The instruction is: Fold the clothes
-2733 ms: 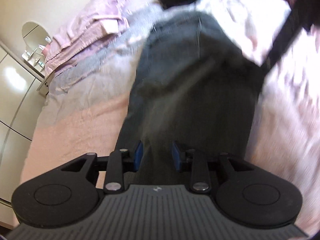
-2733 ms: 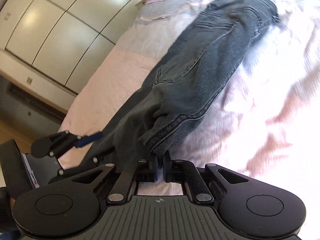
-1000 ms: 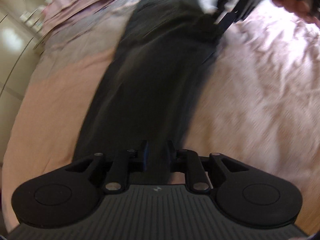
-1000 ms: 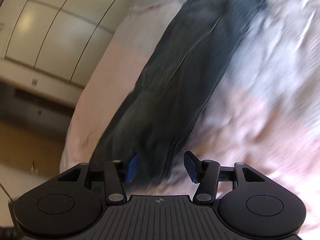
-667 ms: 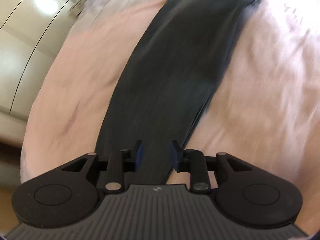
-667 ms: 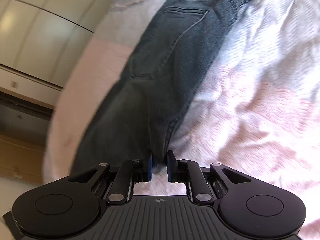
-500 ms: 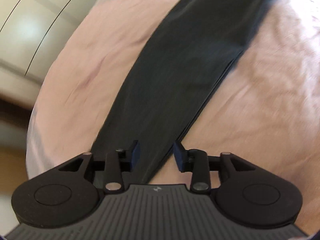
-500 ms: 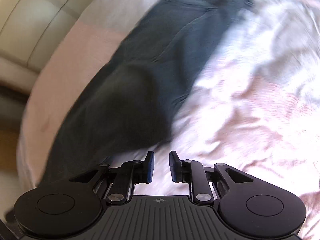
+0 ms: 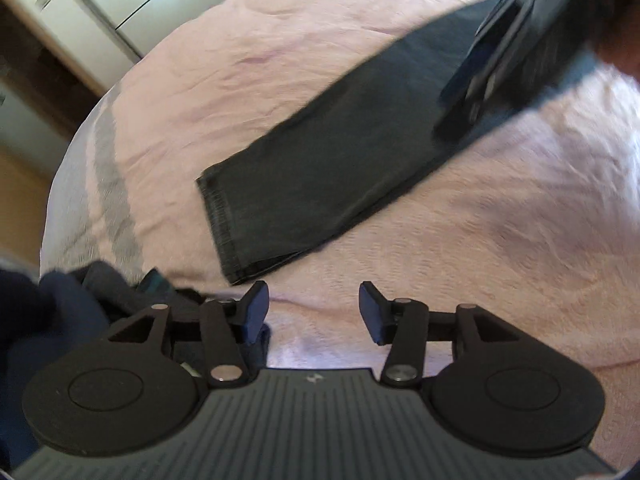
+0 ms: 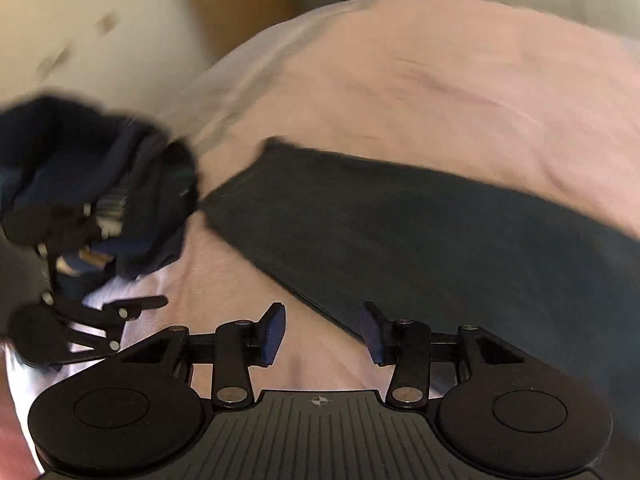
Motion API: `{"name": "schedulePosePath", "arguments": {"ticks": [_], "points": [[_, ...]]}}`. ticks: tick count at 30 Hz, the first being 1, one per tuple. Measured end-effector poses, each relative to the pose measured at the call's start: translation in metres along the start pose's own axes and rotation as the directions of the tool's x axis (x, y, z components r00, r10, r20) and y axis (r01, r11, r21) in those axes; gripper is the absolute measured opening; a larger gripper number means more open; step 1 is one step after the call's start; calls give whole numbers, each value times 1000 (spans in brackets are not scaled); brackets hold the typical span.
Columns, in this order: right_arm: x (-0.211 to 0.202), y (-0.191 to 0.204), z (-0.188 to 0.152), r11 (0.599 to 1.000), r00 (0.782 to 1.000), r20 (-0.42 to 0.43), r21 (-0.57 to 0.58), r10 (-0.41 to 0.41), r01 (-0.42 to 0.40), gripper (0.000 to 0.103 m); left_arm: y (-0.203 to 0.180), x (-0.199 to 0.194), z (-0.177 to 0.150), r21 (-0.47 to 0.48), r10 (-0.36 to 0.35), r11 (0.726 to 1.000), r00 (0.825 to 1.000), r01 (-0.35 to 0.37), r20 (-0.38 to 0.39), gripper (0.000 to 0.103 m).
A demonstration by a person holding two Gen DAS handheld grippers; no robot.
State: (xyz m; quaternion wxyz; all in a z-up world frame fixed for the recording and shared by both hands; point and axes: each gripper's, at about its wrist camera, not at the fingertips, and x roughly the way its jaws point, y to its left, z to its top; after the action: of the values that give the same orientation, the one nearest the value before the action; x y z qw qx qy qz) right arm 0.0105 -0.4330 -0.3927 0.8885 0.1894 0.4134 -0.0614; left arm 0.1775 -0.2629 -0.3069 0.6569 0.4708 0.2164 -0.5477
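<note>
Dark jeans [image 9: 320, 184] lie flat on a pink bedspread [image 9: 500, 260], running from the centre of the left wrist view to its upper right. The left gripper [image 9: 314, 312], at bottom centre, has just been opening; its jaws stand spread over bare bedspread. The right gripper [image 10: 322, 330], likewise just opened, holds nothing, one finger [image 10: 370, 332] over the jeans' edge.

You have no readable text, label, brand or number in either view; only a small unreadable mark sits on each gripper body's ribbed top edge.
</note>
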Motion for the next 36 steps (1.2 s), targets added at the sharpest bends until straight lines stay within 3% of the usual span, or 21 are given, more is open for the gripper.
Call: {"name": "schedulePosePath", "arguments": {"ticks": [3, 10, 15, 23, 25, 26, 30, 34, 36], "points": [[30, 30, 12, 990, 1000, -24, -141, 17, -20, 45, 10, -4, -12, -85, -12, 996, 1000, 13, 5, 48], [110, 85, 28, 924, 999, -45, -381, 24, -40, 45, 1, -9, -45, -111, -49, 993, 999, 48, -6, 48], [173, 126, 21, 809, 995, -76, -588, -60, 4, 45, -5, -7, -66, -159, -74, 985, 997, 71, -16, 48], [221, 167, 3, 607, 974, 67, -772, -214, 187, 48, -2, -4, -76, -189, -80, 979, 997, 79, 0, 49], [224, 171, 0, 582, 969, 90, -786, -229, 211, 48, -1, -6, -77, -176, -73, 982, 997, 73, 7, 49], [222, 170, 0, 587, 969, 96, -780, -230, 217, 39, 0, -7, -77, -172, -69, 983, 998, 69, 9, 49], [200, 157, 11, 694, 974, 128, -684, -186, 223, 17, 2, -13, -78, -149, -55, 987, 998, 56, 10, 50], [149, 139, 35, 815, 968, 216, -534, -125, 224, 15, -5, -21, -68, -113, -53, 992, 998, 55, 20, 50], [113, 122, 47, 892, 959, 266, -402, -102, 207, 14, -10, -25, -60, -92, -57, 994, 998, 59, 29, 50]]}}
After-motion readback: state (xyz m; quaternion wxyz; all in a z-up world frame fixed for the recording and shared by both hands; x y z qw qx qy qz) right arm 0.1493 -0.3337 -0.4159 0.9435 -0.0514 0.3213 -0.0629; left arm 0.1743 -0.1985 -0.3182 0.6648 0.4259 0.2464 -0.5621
